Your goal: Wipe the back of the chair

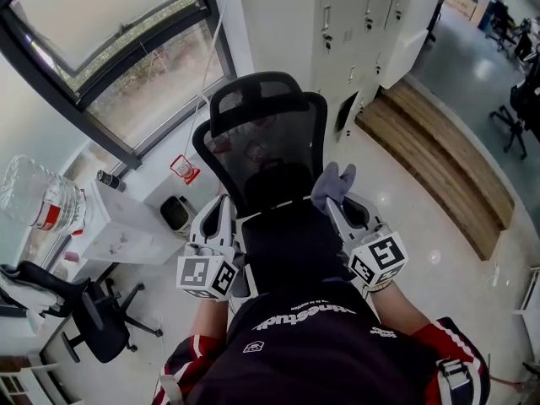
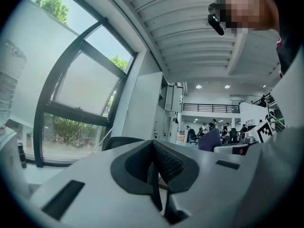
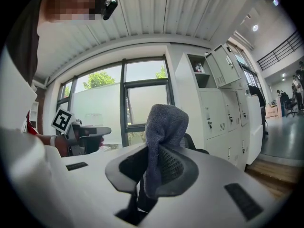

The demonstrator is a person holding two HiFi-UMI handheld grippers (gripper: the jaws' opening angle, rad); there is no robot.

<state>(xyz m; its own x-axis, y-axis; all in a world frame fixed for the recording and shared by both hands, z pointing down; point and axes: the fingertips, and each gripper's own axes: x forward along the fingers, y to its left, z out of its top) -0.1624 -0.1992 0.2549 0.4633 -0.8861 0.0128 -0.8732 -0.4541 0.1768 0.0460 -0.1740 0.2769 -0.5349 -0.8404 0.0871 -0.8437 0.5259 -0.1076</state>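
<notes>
Chair (image 1: 266,142): black mesh back with headrest, upright in front of the person, by the window (image 1: 110,49).
Left gripper (image 1: 221,213): near the lower left edge of the back, jaws together with nothing between them.
Right gripper (image 1: 337,213): near the lower right edge, jaws clamped on the cloth.
Cloth (image 1: 333,184): grey, bunched, sticking up above the right jaws just beside the mesh.

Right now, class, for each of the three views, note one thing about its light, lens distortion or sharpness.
Head view: the wide lens bows the window, whose panes are washed out by daylight; the chair back reads dark. Left gripper view: round fisheye image, black corners, left tongs looming large. Right gripper view: same black corners; grey cloth in the right tongs looks sharp.
</notes>
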